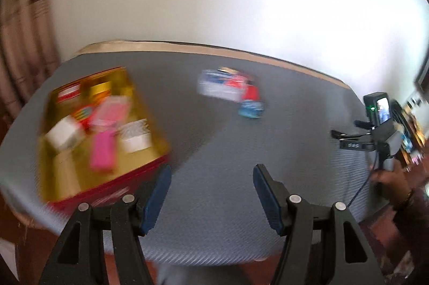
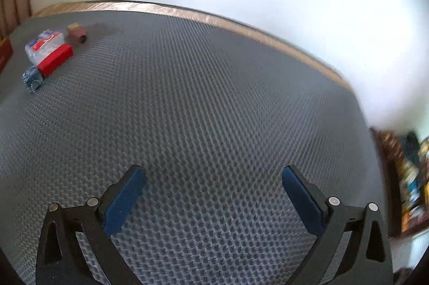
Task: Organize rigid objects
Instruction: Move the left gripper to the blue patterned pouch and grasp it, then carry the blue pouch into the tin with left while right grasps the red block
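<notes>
Progress looks partial: your gold tray (image 1: 67, 177) already holds several boxes, but a cluster of small packs (image 1: 230, 89) waits beyond it, while left gripper (image 1: 211, 191) and right gripper (image 2: 214, 188) gape wide, both empty.

Right gripper (image 2: 213, 179) jaws wide apart, empty, over grey textured surface (image 2: 214, 110). Far left: red box (image 2: 55, 60), clear packet (image 2: 43, 45), blue item (image 2: 32, 78), brown block (image 2: 76, 35) clustered.

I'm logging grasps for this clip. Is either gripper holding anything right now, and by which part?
Nothing is held. The left gripper and the right gripper are both open over the grey mat, with only mat between their fingers.
</notes>
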Demonstrator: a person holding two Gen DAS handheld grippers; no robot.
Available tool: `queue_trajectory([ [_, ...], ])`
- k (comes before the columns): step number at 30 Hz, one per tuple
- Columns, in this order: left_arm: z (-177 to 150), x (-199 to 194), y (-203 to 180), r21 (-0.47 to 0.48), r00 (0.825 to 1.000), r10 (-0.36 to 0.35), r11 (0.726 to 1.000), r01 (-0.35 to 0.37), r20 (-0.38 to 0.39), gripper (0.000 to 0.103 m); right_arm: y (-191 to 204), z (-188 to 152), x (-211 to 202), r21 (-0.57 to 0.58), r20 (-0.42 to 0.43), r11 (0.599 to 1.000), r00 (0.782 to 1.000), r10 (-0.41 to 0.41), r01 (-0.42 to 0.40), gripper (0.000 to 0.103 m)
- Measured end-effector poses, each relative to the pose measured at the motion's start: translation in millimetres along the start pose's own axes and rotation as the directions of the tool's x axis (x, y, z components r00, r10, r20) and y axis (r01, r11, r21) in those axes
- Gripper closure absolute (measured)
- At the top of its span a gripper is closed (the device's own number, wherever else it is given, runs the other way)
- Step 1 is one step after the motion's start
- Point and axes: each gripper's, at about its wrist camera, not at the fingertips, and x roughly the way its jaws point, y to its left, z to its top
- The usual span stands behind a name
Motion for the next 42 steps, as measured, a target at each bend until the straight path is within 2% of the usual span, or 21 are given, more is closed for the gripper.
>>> queue_trajectory([
  [3,28.2,33.6,-26.6,0.045,0.998,-0.055,0.997,0.056,-0.042,0.038,-13.4,-3.4,3.1,0.085,0.007,0.994,0.997,0.073,-0.074,0.001],
  [8,66.0,89.1,-65.6,0.142,0.993,-0.079,0.986,0.091,-0.090,0.038,-13.2,-1.4,5.4,0.074,0.006,0.988,0.991,0.135,-0.135,0.001],
  [12,84.2,129.2,-69.7,0.144,0.983,-0.098,0.982,0.121,-0.156,0.038,-12.7,-2.0,3.0,0.041,0.021,0.986,0.987,0.158,-0.159,0.001],
  [17,94.2,168.3,-63.9,0.150,0.971,-0.067,0.983,0.104,-0.231,0.038,-13.3,-1.9,2.4,0.034,0.021,0.981,0.982,0.188,-0.189,0.001],
  [21,95.5,182.8,-61.5,0.168,0.969,-0.040,0.982,0.083,-0.243,0.038,-12.5,-6.5,-2.6,0.029,0.023,0.980,0.980,0.198,-0.199,0.001],
  [24,93.4,194.3,-60.9,0.170,0.963,-0.055,0.980,0.103,-0.264,0.038,-10.2,-6.4,-3.4,0.027,0.022,0.979,0.979,0.202,-0.203,0.001],
  [25,93.0,198.5,-60.2,0.160,0.964,-0.058,0.982,0.102,-0.261,0.042,-11.3,-8.1,-2.2,0.027,0.023,0.979,0.979,0.203,-0.204,0.001],
  [26,92.2,201.7,-58.8,0.149,0.963,-0.056,0.984,0.097,-0.263,0.054,-11.3,-8.0,-2.1,0.027,0.024,0.978,0.978,0.205,-0.206,0.001],
  [27,91.0,204.1,-57.2,0.144,0.963,-0.051,0.985,0.091,-0.264,0.060,-11.2,-7.9,-2.0,0.028,0.026,0.978,0.978,0.208,-0.209,0.001],
  [33,78.7,180.4,-56.4,0.092,0.969,-0.074,0.991,0.098,-0.234,0.060,-16.8,-10.6,-3.3,0.034,0.027,0.976,0.976,0.216,-0.217,0.001],
  [38,53.4,116.6,-51.7,-0.024,0.976,-0.149,0.989,0.147,-0.160,0.060,-16.4,-8.3,-2.5,0.028,0.018,0.977,0.977,0.212,-0.212,0.001],
  [42,40.1,69.9,-37.3,-0.070,0.984,-0.143,0.988,0.136,-0.108,0.060,-11.3,-4.0,-3.1,0.018,0.000,0.981,0.981,0.195,-0.195,0.000],
])
